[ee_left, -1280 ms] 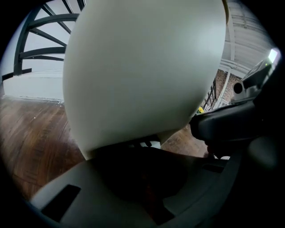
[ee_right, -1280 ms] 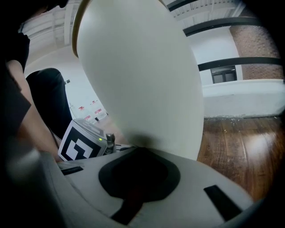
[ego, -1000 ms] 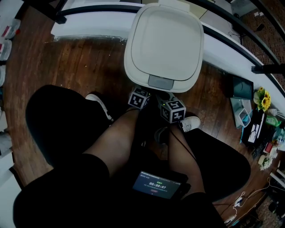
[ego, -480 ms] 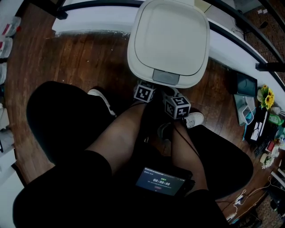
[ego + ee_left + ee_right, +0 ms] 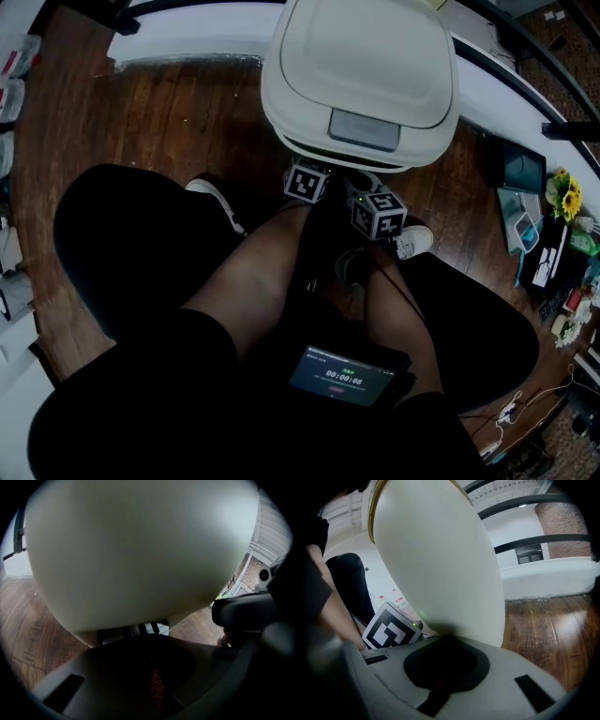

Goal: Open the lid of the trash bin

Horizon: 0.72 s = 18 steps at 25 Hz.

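Note:
The white trash bin [image 5: 361, 56] stands on the wooden floor right in front of me. Its lid [image 5: 366, 42], with a grey push tab [image 5: 364, 129], is tilted up at the front, and a dark gap shows below the lid's front edge. Both grippers reach under that front edge: the left gripper [image 5: 310, 176] to the left, the right gripper [image 5: 373, 202] just right of it. Their fingertips are hidden beneath the lid. In the left gripper view the bin's pale surface [image 5: 140, 550] fills the frame. The same pale bin surface [image 5: 440, 559] looms in the right gripper view, with the left gripper's marker cube [image 5: 389, 630] beside it.
My legs and white shoes [image 5: 214, 202] flank the bin. A small screen [image 5: 342, 375] rests near my lap. A white ledge [image 5: 187, 42] runs behind the bin. Clutter with yellow flowers [image 5: 561, 197] lies on the floor at the right.
The lid's front edge has lifted and a dark gap has opened beneath it. Both grippers have shifted slightly to the right, staying under the lid's front edge.

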Each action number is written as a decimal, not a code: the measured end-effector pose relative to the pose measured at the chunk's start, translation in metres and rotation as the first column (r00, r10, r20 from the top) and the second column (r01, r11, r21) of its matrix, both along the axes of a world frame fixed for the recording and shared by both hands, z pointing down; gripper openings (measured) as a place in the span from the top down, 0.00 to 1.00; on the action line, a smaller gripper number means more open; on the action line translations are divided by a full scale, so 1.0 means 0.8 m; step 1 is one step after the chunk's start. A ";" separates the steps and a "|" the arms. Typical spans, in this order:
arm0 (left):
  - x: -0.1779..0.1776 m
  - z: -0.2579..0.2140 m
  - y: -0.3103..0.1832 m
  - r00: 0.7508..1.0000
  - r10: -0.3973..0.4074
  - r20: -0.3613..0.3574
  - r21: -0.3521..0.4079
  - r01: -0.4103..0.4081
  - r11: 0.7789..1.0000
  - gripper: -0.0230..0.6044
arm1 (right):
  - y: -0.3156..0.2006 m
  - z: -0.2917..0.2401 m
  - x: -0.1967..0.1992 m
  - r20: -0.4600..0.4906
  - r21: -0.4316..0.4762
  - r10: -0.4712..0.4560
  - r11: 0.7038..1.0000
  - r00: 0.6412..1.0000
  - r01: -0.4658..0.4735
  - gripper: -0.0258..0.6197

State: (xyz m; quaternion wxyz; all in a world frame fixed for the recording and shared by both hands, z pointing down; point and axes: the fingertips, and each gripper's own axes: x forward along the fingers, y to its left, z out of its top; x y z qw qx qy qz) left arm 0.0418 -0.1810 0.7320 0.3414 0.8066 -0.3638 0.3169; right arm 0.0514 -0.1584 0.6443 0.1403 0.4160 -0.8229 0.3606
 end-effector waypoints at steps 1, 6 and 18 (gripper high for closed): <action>0.000 0.001 0.001 1.000 0.001 0.001 -0.004 -0.001 1.000 0.91 | 0.000 0.001 0.000 0.005 -0.005 0.004 1.000 1.000 -0.004 0.93; 0.002 0.004 0.005 1.000 0.005 -0.001 -0.012 -0.005 1.000 0.91 | 0.002 0.006 0.005 0.018 -0.008 0.018 1.000 1.000 -0.018 0.93; 0.002 0.022 0.017 0.999 0.041 0.028 -0.051 -0.039 0.998 0.93 | 0.001 0.016 0.015 0.027 -0.035 0.050 0.998 0.998 -0.049 0.93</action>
